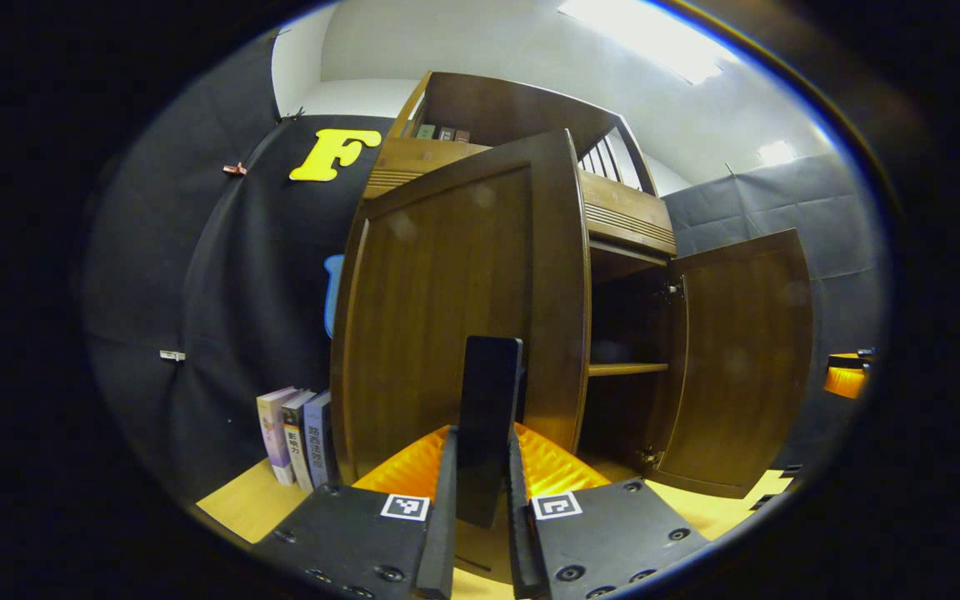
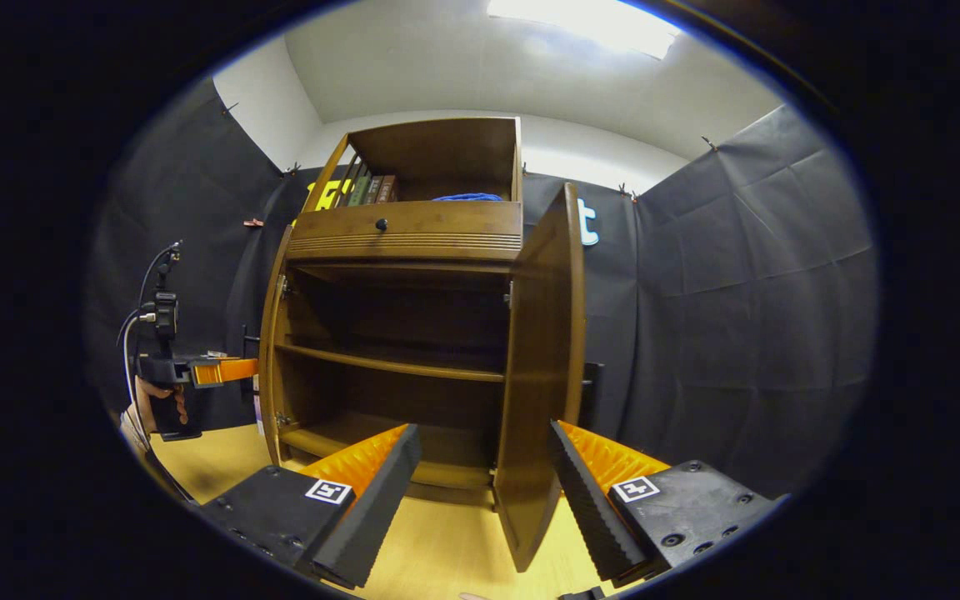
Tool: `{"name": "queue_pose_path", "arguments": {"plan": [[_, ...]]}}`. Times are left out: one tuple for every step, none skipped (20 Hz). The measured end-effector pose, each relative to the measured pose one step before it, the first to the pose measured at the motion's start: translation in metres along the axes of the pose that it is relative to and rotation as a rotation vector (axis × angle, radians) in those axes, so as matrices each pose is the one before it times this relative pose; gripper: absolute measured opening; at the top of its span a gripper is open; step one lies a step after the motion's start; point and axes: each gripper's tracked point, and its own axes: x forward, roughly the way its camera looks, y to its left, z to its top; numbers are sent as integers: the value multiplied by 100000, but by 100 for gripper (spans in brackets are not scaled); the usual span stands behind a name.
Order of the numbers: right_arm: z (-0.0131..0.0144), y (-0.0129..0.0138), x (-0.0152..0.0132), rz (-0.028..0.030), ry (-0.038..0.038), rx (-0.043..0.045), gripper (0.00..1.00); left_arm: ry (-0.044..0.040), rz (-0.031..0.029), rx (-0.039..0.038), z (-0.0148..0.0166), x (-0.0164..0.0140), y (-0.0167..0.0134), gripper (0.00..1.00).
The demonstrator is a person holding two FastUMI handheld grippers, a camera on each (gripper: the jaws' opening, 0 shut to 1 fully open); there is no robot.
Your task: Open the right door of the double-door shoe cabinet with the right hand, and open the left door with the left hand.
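The brown double-door shoe cabinet (image 2: 405, 237) stands with both doors swung out. In the left gripper view, the left door (image 1: 438, 317) faces me, and my left gripper (image 1: 484, 437) is shut on its upright black handle (image 1: 490, 383). The right door (image 1: 738, 358) hangs wide open beyond it. In the right gripper view, the right door (image 2: 540, 358) shows edge-on, its lower part between the spread fingers of my right gripper (image 2: 484, 429), which is open and not pressing on it. The left gripper (image 2: 213, 371), held by a hand, shows at the left door (image 2: 270, 350).
Inside the cabinet are bare shelves (image 2: 388, 364). Books (image 1: 297, 433) stand on the wooden floor (image 1: 238, 504) left of the cabinet, against the black cloth wall. The top shelf holds books (image 2: 367, 190) and a blue thing (image 2: 467, 197). Cloth walls close in on both sides.
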Motion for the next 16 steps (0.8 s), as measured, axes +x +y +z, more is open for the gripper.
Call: {"name": "queue_pose_path", "arguments": {"plan": [[-36, 837, 108, 1411, 106, 366, 98, 287, 53, -186, 45, -509, 461, 30], [-53, 685, -17, 1318, -7, 187, 96, 169, 117, -420, 141, -410, 381, 30], [-46, 596, 33, 1001, 153, -180, 97, -3, 299, -137, 91, -316, 397, 30], [-50, 460, 4, 580, 147, -425, 98, 167, 598, 456, 122, -364, 387, 29], [16, 442, 97, 530, 13, -479, 97, 136, 714, 591, -29, -338, 456, 29], [4, 424, 69, 629, 38, -416, 97, 284, 946, 726, 39, -384, 510, 29], [-48, 311, 40, 603, 74, -295, 97, -11, 1227, 682, -28, -433, 475, 29], [79, 372, 90, 605, 24, -192, 98, -153, 1448, 440, 138, -390, 610, 28], [103, 316, 79, 526, -90, -137, 98, -188, 1536, 81, -40, -438, 576, 27], [57, 318, 42, 483, -204, -107, 97, 150, 1636, -256, 29, -346, 659, 27], [50, 394, 229, 484, -186, 40, 98, -4, 1357, -443, 63, -367, 529, 25], [-35, 384, 135, 618, 28, 277, 97, -35, 1031, -105, 145, -241, 505, 24], [-129, 472, 127, 964, 353, 380, 97, 297, 1309, 204, -31, -258, 598, 24], [-159, 540, 176, 1110, 506, 461, 96, 478, 1265, 211, -14, -292, 570, 22], [-134, 497, 201, 1123, 463, 386, 97, 426, 791, 307, -107, -238, 430, 22], [-87, 393, 45, 850, 275, 210, 97, 469, 211, -2, 68, -313, 313, 22]]}}
